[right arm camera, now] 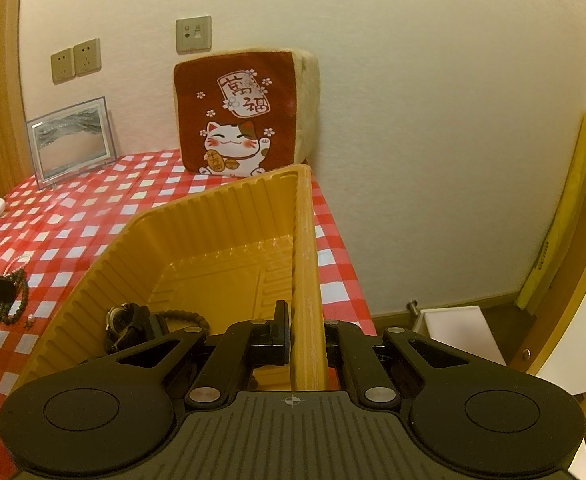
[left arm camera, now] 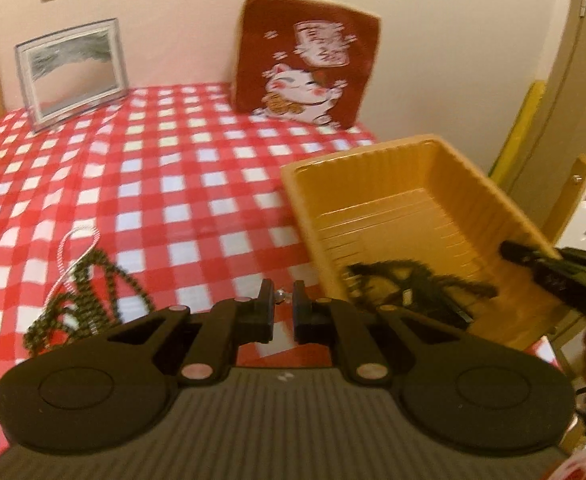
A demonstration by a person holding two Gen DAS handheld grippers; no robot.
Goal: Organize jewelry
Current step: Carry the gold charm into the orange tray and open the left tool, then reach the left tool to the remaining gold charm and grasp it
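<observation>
Two bead strands (left arm camera: 89, 300), cushion (left arm camera: 307, 68), frame (left arm camera: 73, 72)

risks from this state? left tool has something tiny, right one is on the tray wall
1. The left tool pinches a small silvery piece only at its fingertips; it could slip onto the checked cloth short of the yellow tray.
2. The right tool clamps the tray's right wall and the tray looks tilted; the watch and bead bracelet inside could slide.
3. The dark bead necklace lies in loose loops beside the left tool and may snag.
</observation>
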